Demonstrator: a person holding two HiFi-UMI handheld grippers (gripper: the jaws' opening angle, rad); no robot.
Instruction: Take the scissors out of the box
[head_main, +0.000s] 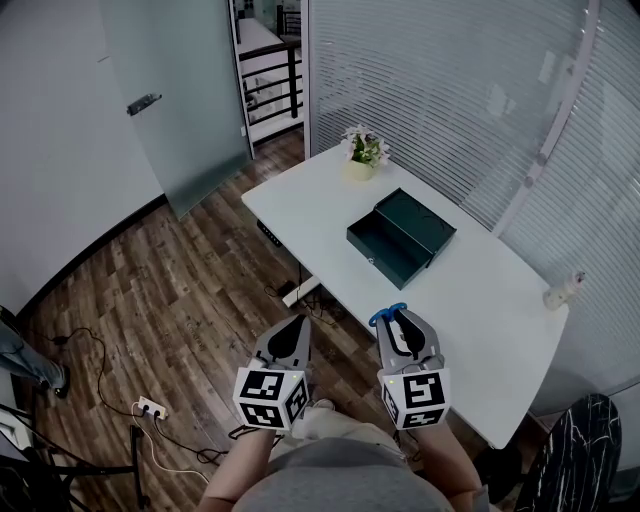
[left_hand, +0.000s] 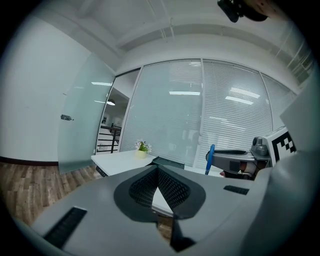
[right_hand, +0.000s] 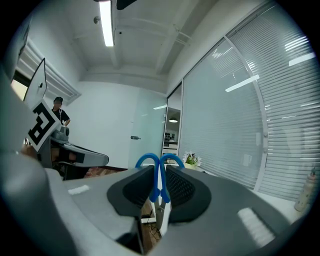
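The right tool is clamped on the blue handles of the scissors, holding them in the air off the near edge of the tabletop, well apart from the open box, while the left tool is closed and empty.

White bench on a dark wood-plank floor. At the far corner, a small potted plant with pale flowers; near the right edge, a white bottle. Behind, a glass partition with horizontal blinds. To the left, a frosted glass door with a dark handle. On the floor, a white power strip with trailing cables.
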